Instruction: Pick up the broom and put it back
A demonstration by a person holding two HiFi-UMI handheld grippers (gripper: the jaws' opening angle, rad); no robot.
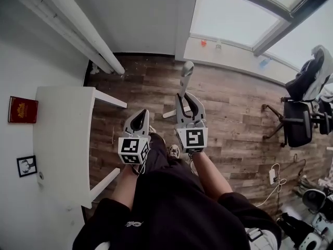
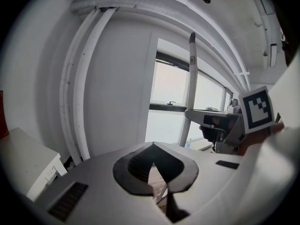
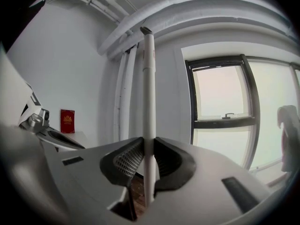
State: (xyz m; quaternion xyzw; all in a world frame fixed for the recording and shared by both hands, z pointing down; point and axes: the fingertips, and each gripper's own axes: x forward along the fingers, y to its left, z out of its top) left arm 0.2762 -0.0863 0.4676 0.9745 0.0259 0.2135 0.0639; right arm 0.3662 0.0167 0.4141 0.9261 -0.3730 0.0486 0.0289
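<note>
White plastic handle of the broom [image 3: 148,102] stands upright between the jaws of the right hand-held gripper [image 3: 146,161]. The ribbed pads are closed on it from both sides in a narrow, firm hold. A long run of handle rises above the jaws. Judged reason: a vertical shaft hangs its weight straight under the grip, so it carries without swinging. The broom head shows in no view, and the lower end is hidden under the gripper and the person's body.

Position: the broom is to the right of the desk [image 1: 62,139], over the wooden floor [image 1: 234,113], well apart from the desk edge. The left hand-held gripper [image 1: 139,120] sits between desk and broom, just beside the right one, its jaws together on nothing. Judged: it is idle, since one gripper is enough for a light shaft.

On the desk: a red book [image 1: 23,110] and a small framed picture [image 1: 26,165], both on the side away from the broom and not in the way. Beyond the desk, white pipes [image 1: 78,30] run down the wall toward the corner. Judged a likely leaning spot, but no hook or holder is visible, so the destination is unconfirmed.

Stage, judged: pick-up done, return not yet done.
</note>
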